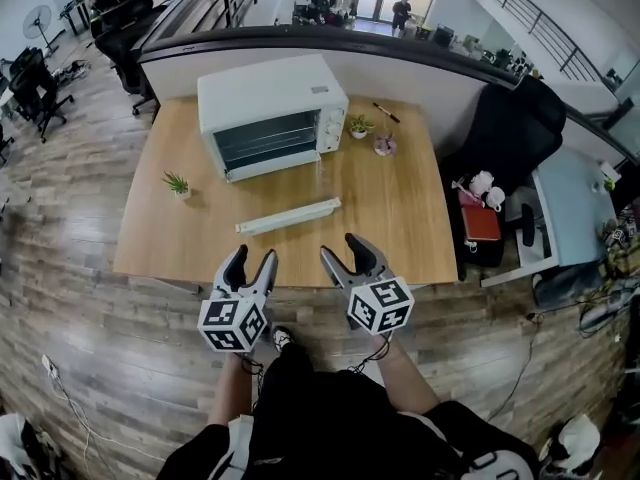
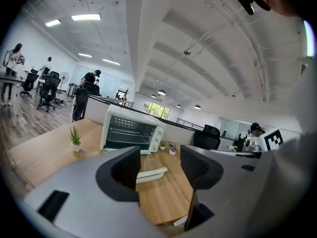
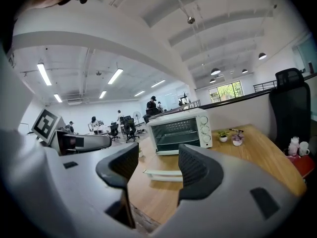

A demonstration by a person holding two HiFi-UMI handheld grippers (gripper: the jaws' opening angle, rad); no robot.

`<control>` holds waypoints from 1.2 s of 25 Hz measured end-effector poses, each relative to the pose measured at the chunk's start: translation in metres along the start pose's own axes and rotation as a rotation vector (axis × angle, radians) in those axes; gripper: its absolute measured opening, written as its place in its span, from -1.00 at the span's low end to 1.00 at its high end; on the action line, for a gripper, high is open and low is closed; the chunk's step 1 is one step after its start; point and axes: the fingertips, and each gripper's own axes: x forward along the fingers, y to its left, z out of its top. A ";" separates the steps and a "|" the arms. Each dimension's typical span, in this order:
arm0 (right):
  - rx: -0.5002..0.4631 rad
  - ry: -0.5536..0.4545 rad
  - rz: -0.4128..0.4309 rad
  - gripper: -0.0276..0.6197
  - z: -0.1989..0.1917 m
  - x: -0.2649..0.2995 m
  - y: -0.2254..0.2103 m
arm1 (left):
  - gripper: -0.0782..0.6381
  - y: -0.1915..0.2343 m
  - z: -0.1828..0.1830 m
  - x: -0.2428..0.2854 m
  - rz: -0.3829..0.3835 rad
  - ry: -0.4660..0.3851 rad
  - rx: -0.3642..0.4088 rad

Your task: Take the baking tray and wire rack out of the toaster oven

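Hovering over the near edge of the table, the left gripper and right gripper both have their jaws spread wide with nothing between them. The toaster oven stands well apart at the far side, its glass door apparently shut, with the wire rack showing faintly behind it; the baking tray I cannot pick out. Tugging the door could slide the light oven, and a long pale strip lying in front may get knocked aside.
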 end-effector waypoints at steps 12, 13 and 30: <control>0.015 0.068 -0.063 -0.18 -0.004 0.075 -0.008 | -0.10 0.075 0.001 0.054 -0.040 0.050 -0.112; 0.011 0.066 -0.064 -0.18 -0.002 0.083 -0.011 | -0.10 0.080 0.002 0.060 -0.036 0.050 -0.114; 0.288 0.070 0.032 -0.24 0.020 0.248 -0.120 | -0.10 0.151 0.012 0.224 0.027 0.067 -0.303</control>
